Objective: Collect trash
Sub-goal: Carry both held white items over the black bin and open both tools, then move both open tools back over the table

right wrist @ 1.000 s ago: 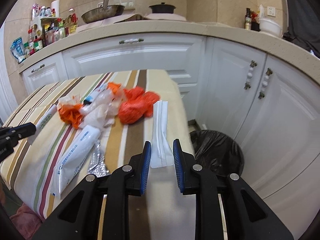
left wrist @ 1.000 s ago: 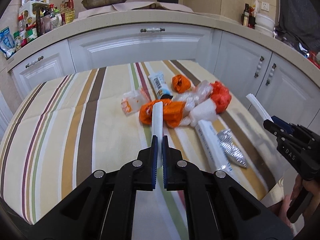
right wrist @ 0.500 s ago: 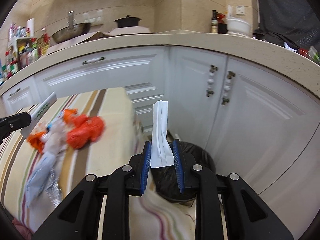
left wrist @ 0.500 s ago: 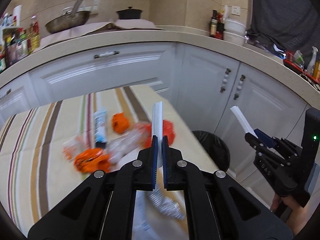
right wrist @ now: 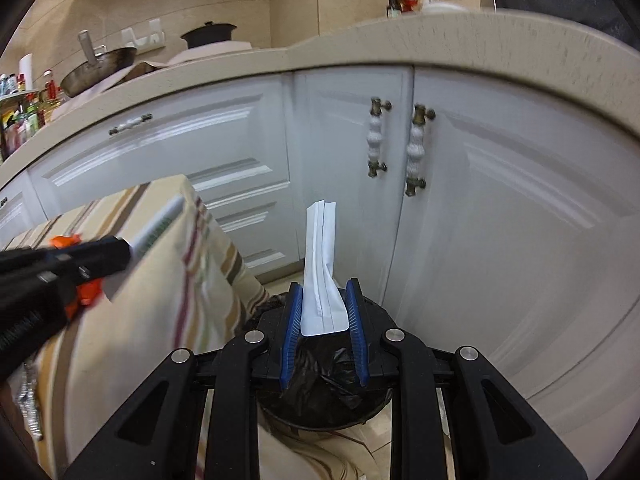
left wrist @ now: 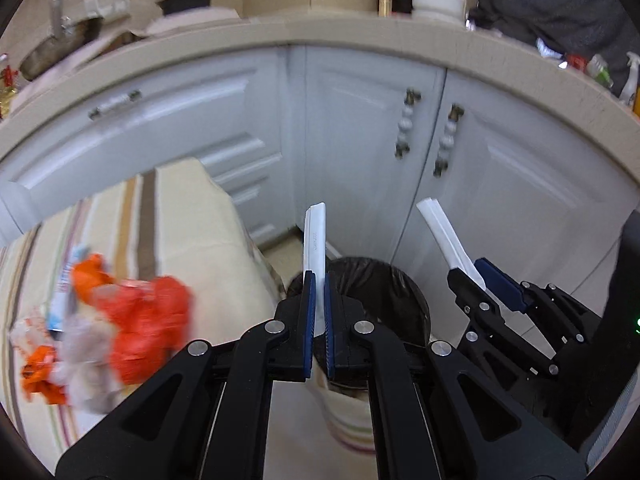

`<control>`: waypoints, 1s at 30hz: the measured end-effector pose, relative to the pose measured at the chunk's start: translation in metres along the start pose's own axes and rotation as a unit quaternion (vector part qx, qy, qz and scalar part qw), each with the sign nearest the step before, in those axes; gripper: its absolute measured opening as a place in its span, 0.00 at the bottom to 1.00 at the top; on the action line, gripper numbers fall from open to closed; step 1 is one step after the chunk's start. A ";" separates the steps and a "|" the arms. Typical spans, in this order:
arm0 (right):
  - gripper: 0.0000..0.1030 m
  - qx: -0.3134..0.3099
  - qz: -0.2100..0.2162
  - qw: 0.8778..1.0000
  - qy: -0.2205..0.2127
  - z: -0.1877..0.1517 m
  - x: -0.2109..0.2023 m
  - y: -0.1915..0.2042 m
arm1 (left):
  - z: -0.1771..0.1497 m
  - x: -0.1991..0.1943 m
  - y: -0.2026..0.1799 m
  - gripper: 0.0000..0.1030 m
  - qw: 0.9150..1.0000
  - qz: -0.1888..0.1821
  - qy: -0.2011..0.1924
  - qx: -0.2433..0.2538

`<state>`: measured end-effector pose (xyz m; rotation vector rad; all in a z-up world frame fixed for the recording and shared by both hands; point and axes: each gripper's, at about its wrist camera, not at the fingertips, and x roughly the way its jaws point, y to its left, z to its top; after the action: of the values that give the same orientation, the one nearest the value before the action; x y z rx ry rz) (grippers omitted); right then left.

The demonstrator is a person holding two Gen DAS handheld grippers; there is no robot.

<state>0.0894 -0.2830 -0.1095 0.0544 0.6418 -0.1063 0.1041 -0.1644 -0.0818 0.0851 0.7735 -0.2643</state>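
- While over the bin [right wrist: 320, 376], both tongs pinch trash: left tongs [left wrist: 317, 320] a flat box [left wrist: 315, 240], right tongs [right wrist: 323, 320] a folded wrapper [right wrist: 320, 264].
- Handling (judged): light, thin, crushable; grip near the lower end.

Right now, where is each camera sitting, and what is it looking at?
Left wrist: rides the left gripper, facing the black-lined trash bin; its jaws pinch a flat white packet; the right gripper shows too.
Right wrist: rides the right gripper, above the bin, clamping a folded white pouch.
Shared: bin, white cabinet doors.
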 end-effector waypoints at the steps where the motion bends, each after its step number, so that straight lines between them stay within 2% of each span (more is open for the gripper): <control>1: 0.23 0.000 -0.001 1.000 0.003 -0.001 0.005 -0.002 | 0.001 0.011 -0.005 0.04 1.000 0.002 0.010 0.000; 5: 0.23 0.007 0.000 1.000 0.019 -0.005 0.030 -0.014 | 0.006 0.046 -0.016 0.04 0.999 0.011 0.034 -0.004; 13: 0.23 0.015 0.000 0.999 0.037 -0.006 0.072 -0.030 | 0.014 0.096 -0.025 0.05 0.998 0.032 0.055 -0.018; 15: 0.27 0.016 0.006 0.999 0.042 -0.006 0.080 -0.032 | 0.015 0.107 -0.026 0.05 0.997 0.034 0.067 -0.017; 16: 0.31 0.016 0.005 0.999 0.042 -0.006 0.083 -0.033 | 0.014 0.111 -0.026 0.08 0.997 0.036 0.072 -0.019; 17: 0.40 0.017 0.002 0.999 0.042 -0.007 0.086 -0.034 | 0.013 0.115 -0.026 0.15 0.996 0.040 0.076 -0.020; 18: 0.45 0.020 -0.002 0.999 0.040 -0.007 0.088 -0.035 | 0.012 0.119 -0.025 0.21 0.996 0.040 0.081 -0.022; 19: 0.45 0.022 -0.003 0.999 0.039 -0.006 0.090 -0.036 | 0.011 0.122 -0.024 0.36 0.995 0.039 0.085 -0.026; 20: 0.45 0.023 -0.004 0.999 0.040 -0.006 0.092 -0.038 | 0.010 0.122 -0.024 0.42 0.995 0.040 0.087 -0.031; 25: 0.45 0.026 -0.017 0.999 0.037 -0.002 0.084 -0.041 | 0.014 0.112 -0.021 0.45 0.996 0.034 0.073 -0.031; 30: 0.45 0.026 -0.027 0.999 0.028 0.005 0.058 -0.039 | 0.025 0.077 -0.017 0.55 0.998 0.031 0.037 -0.030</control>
<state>0.1340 -0.3265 -0.1415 0.0911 0.6972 -0.1736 0.1695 -0.2005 -0.1179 0.0617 0.8501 -0.1803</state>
